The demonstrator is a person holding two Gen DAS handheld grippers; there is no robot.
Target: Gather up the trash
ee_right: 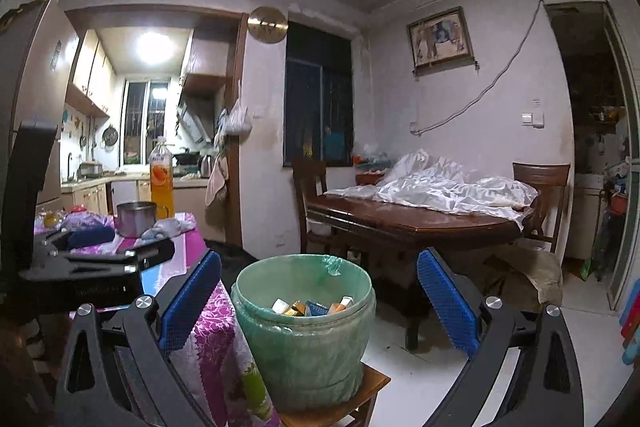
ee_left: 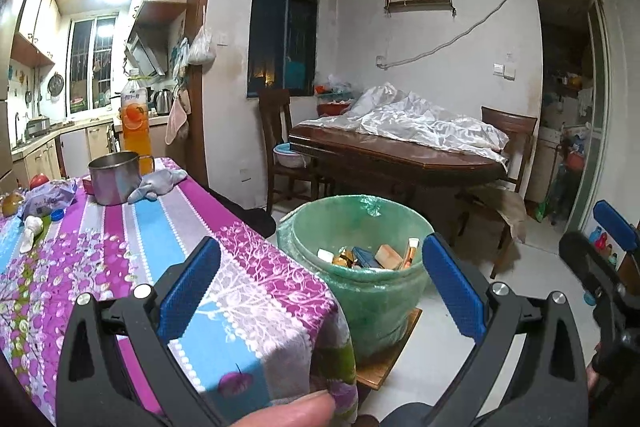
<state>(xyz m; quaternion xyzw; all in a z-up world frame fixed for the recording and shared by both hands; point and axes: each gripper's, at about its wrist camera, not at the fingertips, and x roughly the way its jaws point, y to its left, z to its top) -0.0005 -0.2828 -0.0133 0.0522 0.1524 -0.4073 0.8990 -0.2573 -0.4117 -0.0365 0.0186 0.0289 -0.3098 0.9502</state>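
Note:
A green-lined trash bin (ee_left: 356,255) stands on a low wooden stool beside the table corner; it also shows in the right wrist view (ee_right: 306,339). Several small boxes and wrappers (ee_left: 372,257) lie inside it. My left gripper (ee_left: 320,287) is open and empty, over the table corner and the bin. My right gripper (ee_right: 318,301) is open and empty, framing the bin from a little above. The left gripper's body shows at the left of the right wrist view (ee_right: 100,259). A crumpled purple wrapper (ee_left: 50,201), a blue cap (ee_left: 58,215) and a white scrap (ee_left: 30,231) lie on the table's far left.
The table has a purple, blue and white floral cloth (ee_left: 168,247). On it stand a steel mug (ee_left: 114,177), an orange drink bottle (ee_left: 136,123) and a grey rag (ee_left: 158,183). A dark wooden table (ee_left: 400,155) with plastic sheeting and chairs stands behind the bin.

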